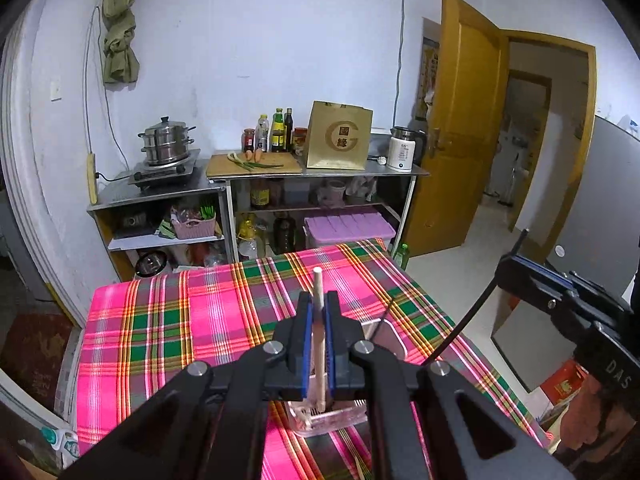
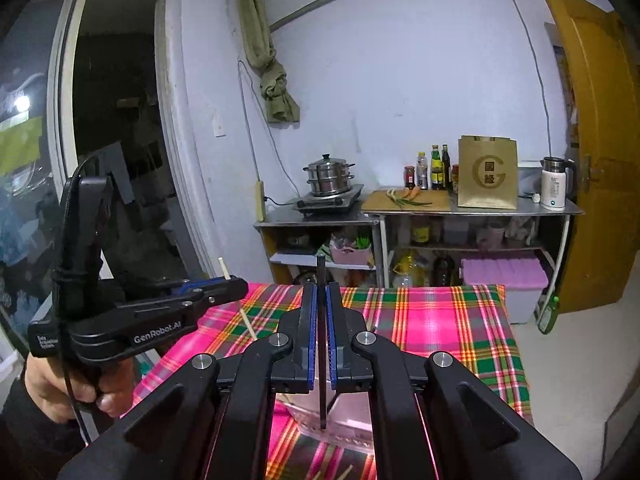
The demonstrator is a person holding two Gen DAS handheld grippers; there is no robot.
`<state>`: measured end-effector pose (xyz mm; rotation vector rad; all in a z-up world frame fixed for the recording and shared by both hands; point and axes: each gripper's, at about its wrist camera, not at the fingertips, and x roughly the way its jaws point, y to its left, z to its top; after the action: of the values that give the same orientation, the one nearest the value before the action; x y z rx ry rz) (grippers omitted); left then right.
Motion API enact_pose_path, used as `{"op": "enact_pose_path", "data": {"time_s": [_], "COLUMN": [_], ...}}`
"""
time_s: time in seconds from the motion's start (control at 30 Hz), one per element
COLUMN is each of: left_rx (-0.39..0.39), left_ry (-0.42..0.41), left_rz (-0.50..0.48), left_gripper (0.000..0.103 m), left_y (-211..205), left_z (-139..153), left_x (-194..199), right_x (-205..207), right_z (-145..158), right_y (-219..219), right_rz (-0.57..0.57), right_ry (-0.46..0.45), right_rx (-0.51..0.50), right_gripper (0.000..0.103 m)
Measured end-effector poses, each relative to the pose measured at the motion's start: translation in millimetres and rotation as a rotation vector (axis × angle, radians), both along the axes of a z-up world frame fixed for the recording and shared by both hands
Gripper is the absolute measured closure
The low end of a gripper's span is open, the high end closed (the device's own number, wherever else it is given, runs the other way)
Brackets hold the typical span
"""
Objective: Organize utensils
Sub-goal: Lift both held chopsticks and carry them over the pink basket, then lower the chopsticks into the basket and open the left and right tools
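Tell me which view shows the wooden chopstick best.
Left wrist: the wooden chopstick runs centre-frame, clamped in the left tool. Right wrist shows only its ends poking out of that tool at frame left.

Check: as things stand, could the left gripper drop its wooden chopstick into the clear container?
Probably yes. The left gripper is shut on the wooden chopstick, whose lower end hangs right over the clear container, with nothing between them.

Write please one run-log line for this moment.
left gripper: shut on wooden chopstick | right gripper: shut on black chopstick | both above clear container
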<state>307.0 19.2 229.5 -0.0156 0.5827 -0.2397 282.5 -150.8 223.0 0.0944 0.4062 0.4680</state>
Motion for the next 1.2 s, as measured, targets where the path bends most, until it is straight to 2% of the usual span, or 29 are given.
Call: {"op": "enact_pose_path", "data": {"time_s": [0.4,0.9,1.2], "left_rx": [-0.013,-0.013,-0.017], "left_ry": [0.034,0.152,0.196], "left_rz": [0.007,-0.006,-0.011], "left_gripper": [0.097,0.097,0.096], "left_y": [11,18,19], "left_z": [-27,-84,-103], "left_x": [30,46,46], "right_x": [29,43,47], "right_z": [-14,-73,-89], "right_y": [17,22,19], "right_rz": [0.018,0.019,0.015], "right_ry": [0.018,0.118,0.158], "right_rx": [0.004,-0.018,-0.024], "right_gripper": [0.099,0.099,0.099]}}
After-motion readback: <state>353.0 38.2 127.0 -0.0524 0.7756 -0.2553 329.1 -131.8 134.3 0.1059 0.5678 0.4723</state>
